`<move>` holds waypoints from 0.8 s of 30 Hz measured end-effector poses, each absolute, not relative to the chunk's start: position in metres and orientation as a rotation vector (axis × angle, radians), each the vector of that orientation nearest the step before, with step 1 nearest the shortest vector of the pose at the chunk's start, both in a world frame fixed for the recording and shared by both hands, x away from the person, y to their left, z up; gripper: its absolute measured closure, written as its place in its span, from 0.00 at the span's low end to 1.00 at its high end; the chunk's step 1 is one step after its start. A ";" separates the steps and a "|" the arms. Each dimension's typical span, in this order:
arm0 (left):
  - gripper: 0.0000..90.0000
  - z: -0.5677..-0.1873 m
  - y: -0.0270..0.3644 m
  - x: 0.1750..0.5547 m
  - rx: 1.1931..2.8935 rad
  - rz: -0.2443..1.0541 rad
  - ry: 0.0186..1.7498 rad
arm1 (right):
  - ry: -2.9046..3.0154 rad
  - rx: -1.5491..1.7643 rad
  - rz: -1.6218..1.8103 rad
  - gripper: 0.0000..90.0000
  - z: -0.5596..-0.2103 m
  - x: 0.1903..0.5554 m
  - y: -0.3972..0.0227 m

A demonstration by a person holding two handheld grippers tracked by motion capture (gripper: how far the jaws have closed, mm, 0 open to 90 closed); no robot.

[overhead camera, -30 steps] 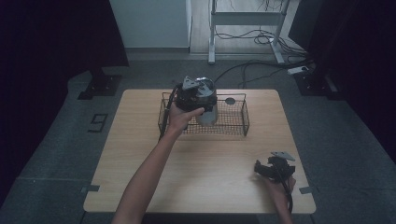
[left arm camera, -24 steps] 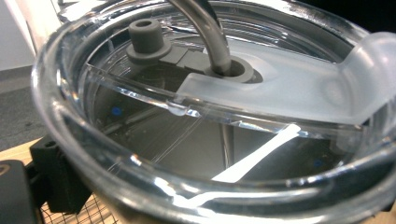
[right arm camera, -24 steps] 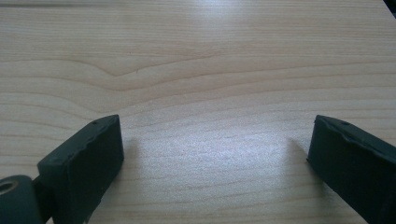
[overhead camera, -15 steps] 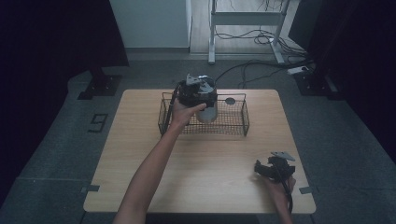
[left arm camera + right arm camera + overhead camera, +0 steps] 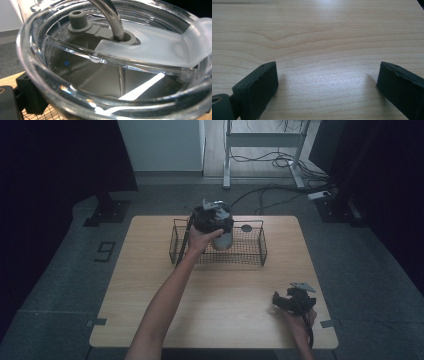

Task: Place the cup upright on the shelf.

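- While the left gripper [image 5: 214, 217] is hovering over the wire basket [image 5: 252, 251] near the desk's [image 5: 150, 290] far edge, it is pressing close against a grey tumbler [image 5: 223, 240] standing upright inside the basket's left half.
- In the left gripper view, the tumbler's clear lid [image 5: 150, 47] is sitting right before the lens, with a straw [image 5: 110, 17] passing through its grey stopper; whether the jaws are clenching the tumbler or hanging released, I cannot tell.
- The right gripper [image 5: 292, 301] is resting near the desk's near right corner, well apart from the basket.
- In the right gripper view, its jaws are standing released and wide over bare wood, grasping nothing.
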State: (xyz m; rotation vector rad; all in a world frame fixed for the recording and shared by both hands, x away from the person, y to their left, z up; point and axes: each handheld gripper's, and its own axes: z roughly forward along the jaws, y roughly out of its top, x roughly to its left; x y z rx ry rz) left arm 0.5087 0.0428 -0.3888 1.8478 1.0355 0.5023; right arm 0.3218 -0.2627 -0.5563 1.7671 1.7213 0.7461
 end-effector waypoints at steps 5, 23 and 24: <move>0.05 -0.398 0.040 0.511 1.860 0.504 1.047 | 1.721 1.767 0.746 0.04 -0.556 0.322 -0.263; 0.05 -0.428 0.032 0.524 1.895 0.499 1.102 | 1.720 1.769 0.747 0.04 -0.556 0.322 -0.263; 0.05 -0.430 0.032 0.525 1.897 0.498 1.103 | 1.720 1.769 0.746 0.04 -0.556 0.322 -0.263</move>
